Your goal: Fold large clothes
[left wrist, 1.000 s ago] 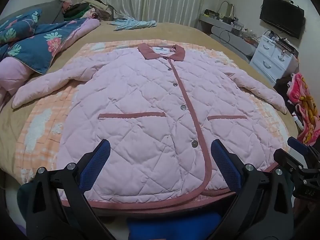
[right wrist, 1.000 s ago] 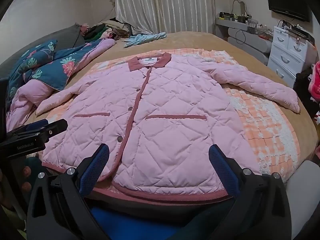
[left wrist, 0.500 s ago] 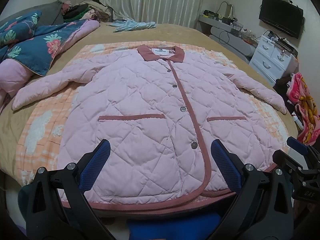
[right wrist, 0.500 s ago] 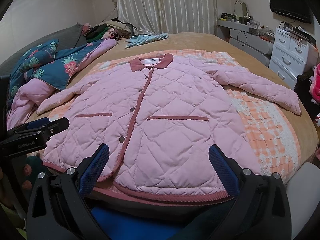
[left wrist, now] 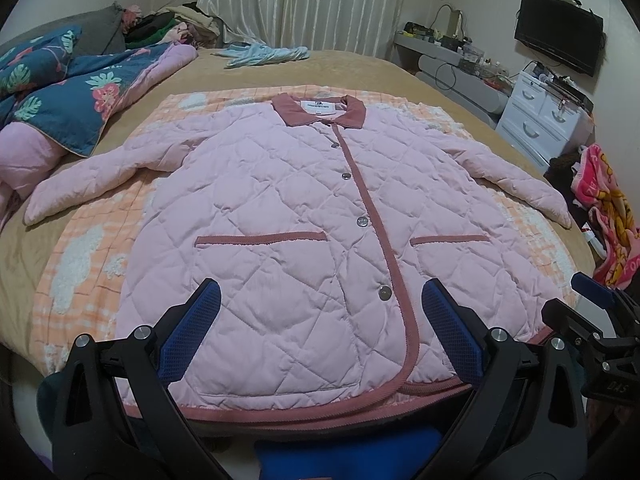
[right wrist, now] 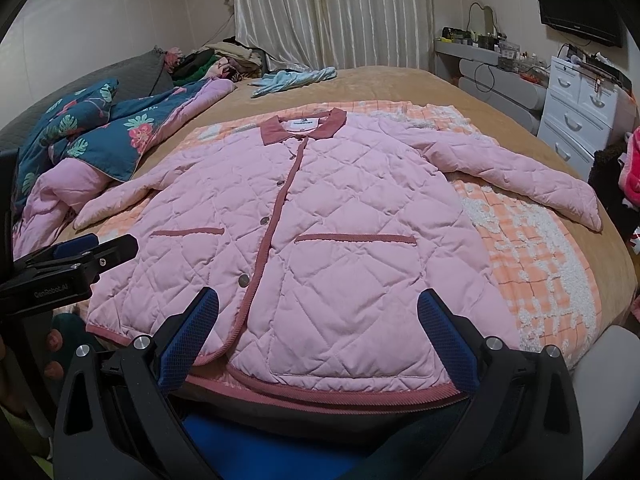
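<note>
Both tongs wide apart, gripping nothing: left tongs (left wrist: 320,320) over the jacket's (left wrist: 304,216) hem at the bed's (left wrist: 360,68) near edge, right tongs (right wrist: 318,320) just beside them over the same hem. Jacket lies flat, front up, buttoned, on an orange checked blanket (left wrist: 80,256) spread mid-bed, collar (left wrist: 320,109) toward the far edge, sleeves angled out to both sides, each cuff reaching past the blanket onto the tan cover. Floral quilt (left wrist: 68,96) bunched at the bed's left edge; blue garment (left wrist: 264,53) near the far edge.
</note>
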Demonstrator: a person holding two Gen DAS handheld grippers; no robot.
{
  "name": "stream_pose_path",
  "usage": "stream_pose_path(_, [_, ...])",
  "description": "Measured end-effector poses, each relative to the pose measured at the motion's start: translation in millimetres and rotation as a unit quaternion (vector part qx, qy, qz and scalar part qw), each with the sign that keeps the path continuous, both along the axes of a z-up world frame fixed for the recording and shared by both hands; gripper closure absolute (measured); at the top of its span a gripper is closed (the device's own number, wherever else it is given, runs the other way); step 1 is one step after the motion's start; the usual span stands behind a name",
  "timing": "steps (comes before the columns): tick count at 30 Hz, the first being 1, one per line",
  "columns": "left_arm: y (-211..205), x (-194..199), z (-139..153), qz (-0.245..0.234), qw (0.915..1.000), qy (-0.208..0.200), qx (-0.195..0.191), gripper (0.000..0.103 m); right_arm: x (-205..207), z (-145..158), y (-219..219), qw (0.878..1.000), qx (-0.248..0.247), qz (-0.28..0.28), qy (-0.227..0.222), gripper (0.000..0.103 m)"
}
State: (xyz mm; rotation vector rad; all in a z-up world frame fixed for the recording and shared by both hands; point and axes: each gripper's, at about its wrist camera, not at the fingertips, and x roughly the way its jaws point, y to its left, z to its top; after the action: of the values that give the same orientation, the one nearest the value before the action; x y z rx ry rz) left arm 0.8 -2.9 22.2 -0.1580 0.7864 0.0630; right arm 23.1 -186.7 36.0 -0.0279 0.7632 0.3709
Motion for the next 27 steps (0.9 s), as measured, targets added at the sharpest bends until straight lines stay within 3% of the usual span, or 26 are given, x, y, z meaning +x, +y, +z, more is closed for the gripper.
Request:
stream_pose_path(16, [-1.0, 4.1, 1.5, 0.0, 1.0, 0.002, -0.002, 0.009, 6.8, 0.5, -0.1, 1.0, -0.002, -0.001, 0.003, 0.004])
stream_pose_path(27, [14.5, 51.5, 14.7, 0.005, 0.9999, 0.001, -0.009, 0.009, 50.2, 20.9, 10.3, 1.0, -0.019, -0.002, -0.007, 0.004])
